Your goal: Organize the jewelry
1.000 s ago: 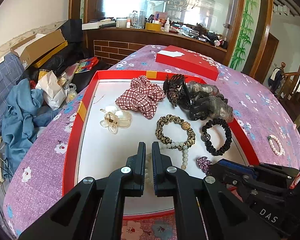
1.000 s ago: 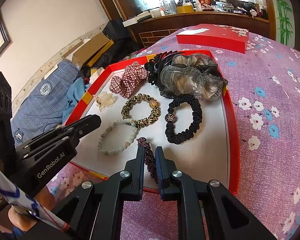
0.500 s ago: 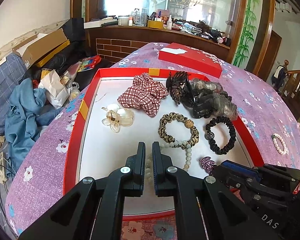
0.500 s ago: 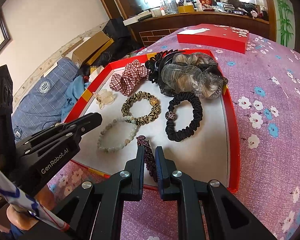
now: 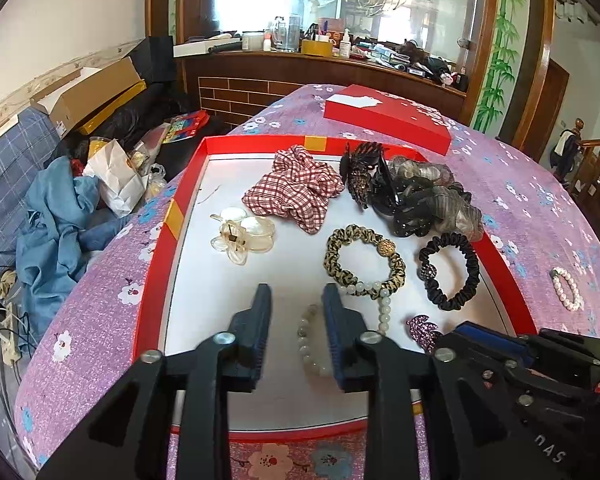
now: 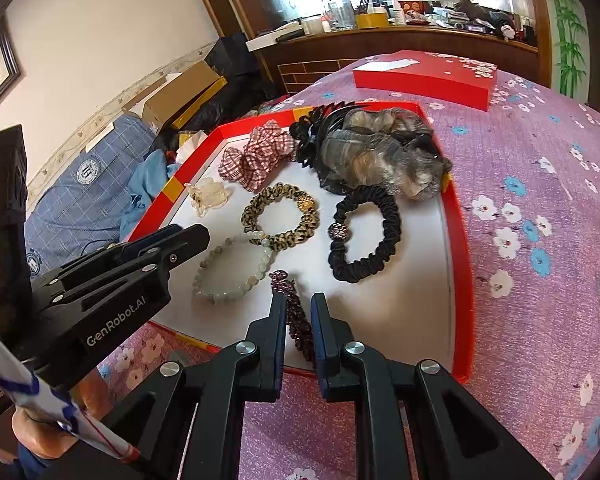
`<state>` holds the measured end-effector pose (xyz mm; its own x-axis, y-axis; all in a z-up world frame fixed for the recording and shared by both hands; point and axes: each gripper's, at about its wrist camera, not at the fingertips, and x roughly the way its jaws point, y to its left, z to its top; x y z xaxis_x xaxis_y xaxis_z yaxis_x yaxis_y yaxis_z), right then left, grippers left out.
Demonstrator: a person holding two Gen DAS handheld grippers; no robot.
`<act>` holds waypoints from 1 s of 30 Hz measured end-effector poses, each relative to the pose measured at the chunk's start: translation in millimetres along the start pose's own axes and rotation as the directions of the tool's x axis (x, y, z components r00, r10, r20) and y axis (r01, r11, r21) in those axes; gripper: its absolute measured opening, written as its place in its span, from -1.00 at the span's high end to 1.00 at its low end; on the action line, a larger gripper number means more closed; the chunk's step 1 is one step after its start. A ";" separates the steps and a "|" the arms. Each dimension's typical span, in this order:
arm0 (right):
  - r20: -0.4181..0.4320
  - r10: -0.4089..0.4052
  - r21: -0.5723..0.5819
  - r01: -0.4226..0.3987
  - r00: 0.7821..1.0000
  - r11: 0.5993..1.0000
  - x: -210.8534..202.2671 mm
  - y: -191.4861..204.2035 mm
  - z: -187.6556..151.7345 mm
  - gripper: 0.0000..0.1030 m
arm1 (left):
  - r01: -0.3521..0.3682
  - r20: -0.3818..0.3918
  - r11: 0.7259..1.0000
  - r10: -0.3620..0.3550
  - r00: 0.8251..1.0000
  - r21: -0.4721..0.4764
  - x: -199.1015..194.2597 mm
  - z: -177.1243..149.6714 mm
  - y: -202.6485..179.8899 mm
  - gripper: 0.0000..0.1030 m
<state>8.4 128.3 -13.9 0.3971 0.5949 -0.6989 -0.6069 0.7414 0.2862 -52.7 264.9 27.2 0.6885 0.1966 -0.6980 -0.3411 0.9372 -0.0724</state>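
A red tray point(image 5: 156, 280) with a white floor lies on the purple flowered tablecloth. My left gripper point(image 5: 298, 300) hovers low over its near edge. Its jaws are opening, and the pale jade bead bracelet point(image 5: 308, 340) lies loose on the tray floor between them, untouched by the pads. From the right wrist view, the same bracelet point(image 6: 220, 292) rests just past the left gripper's point(image 6: 198, 236) tip. My right gripper point(image 6: 299, 308) is closed on a purple beaded hair clip point(image 6: 298, 320) at the tray's point(image 6: 458, 240) near rim. Its jaws are starting to open, though the pads still touch the clip.
In the tray lie a leopard scrunchie point(image 5: 364, 256), a black scrunchie point(image 5: 452, 276), a plaid scrunchie point(image 5: 296, 188), a clear flower clip point(image 5: 244, 236) and a black claw clip with a grey scrunchie point(image 5: 420, 200). A pearl bracelet point(image 5: 566, 288) lies on the cloth at right. The red lid point(image 5: 388, 116) sits behind.
The left jaws have spread apart and let go of the jade bracelet, which now lies on the tray. The right gripper still has the purple clip between its fingers.
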 end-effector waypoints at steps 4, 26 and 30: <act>0.068 -0.022 0.019 0.021 0.997 1.000 -18.4 -5.6 0.6 0.17 | -0.027 0.021 0.999 0.027 0.999 -0.019 -3.8 0.3 2.7 0.14; 0.232 -0.402 -0.043 0.422 0.886 0.906 -59.5 0.0 -7.6 -0.87 | -0.163 0.144 0.980 0.179 0.973 -0.116 -33.9 0.9 15.9 -0.90; 0.223 -0.421 -0.043 0.440 0.879 0.897 -57.8 0.9 -7.8 -0.87 | -0.140 0.146 0.978 0.162 0.976 -0.154 -35.0 0.9 23.5 -0.90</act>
<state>-20.5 92.2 21.6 0.7581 0.2801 -0.5889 -0.3991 0.9135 -0.0793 -84.2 280.3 50.6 0.7100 0.3858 -0.5892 -0.5280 0.8452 -0.0829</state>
